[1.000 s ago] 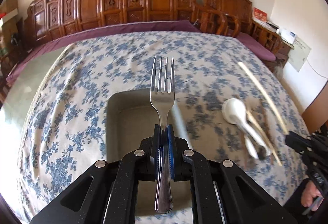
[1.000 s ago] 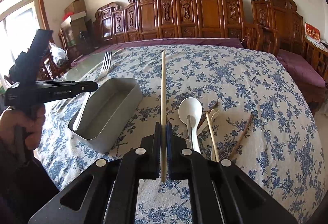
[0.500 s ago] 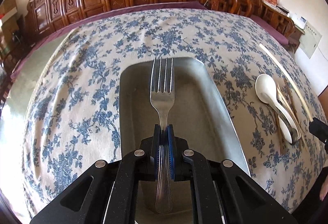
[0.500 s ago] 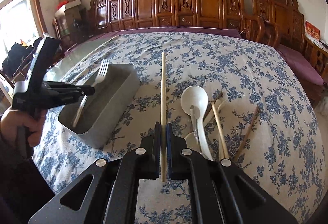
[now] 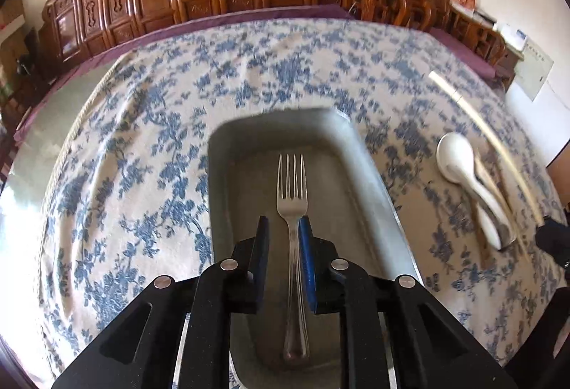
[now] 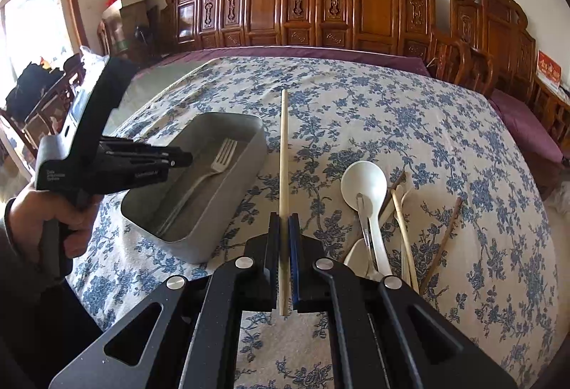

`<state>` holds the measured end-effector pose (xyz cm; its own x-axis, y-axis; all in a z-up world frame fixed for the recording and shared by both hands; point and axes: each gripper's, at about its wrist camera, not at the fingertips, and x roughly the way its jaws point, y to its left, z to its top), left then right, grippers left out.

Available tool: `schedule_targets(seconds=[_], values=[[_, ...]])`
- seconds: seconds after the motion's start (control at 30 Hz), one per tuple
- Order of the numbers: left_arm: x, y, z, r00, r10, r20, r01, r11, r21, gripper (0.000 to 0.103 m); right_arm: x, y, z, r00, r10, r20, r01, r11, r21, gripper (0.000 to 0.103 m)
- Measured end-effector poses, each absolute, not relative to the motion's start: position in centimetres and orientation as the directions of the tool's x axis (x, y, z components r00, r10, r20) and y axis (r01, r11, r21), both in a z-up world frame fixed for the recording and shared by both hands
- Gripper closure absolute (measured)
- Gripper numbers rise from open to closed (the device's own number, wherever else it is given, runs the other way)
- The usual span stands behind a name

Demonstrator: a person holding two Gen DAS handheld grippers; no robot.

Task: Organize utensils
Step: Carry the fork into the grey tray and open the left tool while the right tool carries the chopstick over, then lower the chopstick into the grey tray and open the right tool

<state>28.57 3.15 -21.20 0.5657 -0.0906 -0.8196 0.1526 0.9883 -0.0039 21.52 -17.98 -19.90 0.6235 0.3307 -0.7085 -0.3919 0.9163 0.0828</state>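
A steel fork (image 5: 292,207) lies in the grey metal tray (image 5: 370,175) on the blue-flowered tablecloth. My left gripper (image 5: 284,228) is open just above it, its jaws apart on either side of the fork's handle. In the right wrist view the fork (image 6: 217,161) rests in the tray (image 6: 245,182) below the left gripper (image 6: 178,157). My right gripper (image 6: 284,228) is shut on a pale wooden chopstick (image 6: 284,154), held above the cloth to the right of the tray.
A white spoon (image 6: 365,189), a metal utensil, and several more chopsticks (image 6: 404,232) lie in a loose pile right of the tray, also seen in the left wrist view (image 5: 463,168). Carved wooden chairs (image 6: 320,11) line the far table edge.
My left gripper lowered the fork into the tray and opened, leaving the fork lying in it. My right gripper kept holding its chopstick, drifting slightly.
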Motion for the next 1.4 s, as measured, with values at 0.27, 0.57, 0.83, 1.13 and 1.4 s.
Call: schedule_targets(seconds=[0.27,0.57,0.83,1.13,1.4], values=[[26.8,6.4,-17.4,0.668,-0.081,-0.739,0.119,0.993,-0.001,0.047,22.4,-13.8,-19.9,0.571,0.377,-0.729,-0.429,0.894,0.126,0.097],[26.4,10.4,-15.6,0.714,-0.048,-0.698,0.058,0.998,-0.009,0.04,24.8,-8.9,-21.9,0.49,0.407,-0.771,-0.437,0.88,0.187,0.097],[26.8,12.7,-15.3,0.722,-0.034,-0.691,0.006,0.999,-0.043,0.03,27.3,-6.5,-23.9,0.431,0.407,-0.805,-0.416,0.882,0.222,0.097],[26.9,12.8,-15.5,0.72,-0.034,-0.693,-0.001,0.999,-0.049,0.03,27.5,-5.5,-24.8,0.41,0.429,-0.805,-0.46,0.859,0.223,0.096],[26.6,10.5,-15.4,0.719,-0.063,-0.692,0.042,0.998,-0.047,0.029,25.8,-10.3,-22.1,0.496,0.429,-0.755,-0.455,0.869,0.195,0.096]])
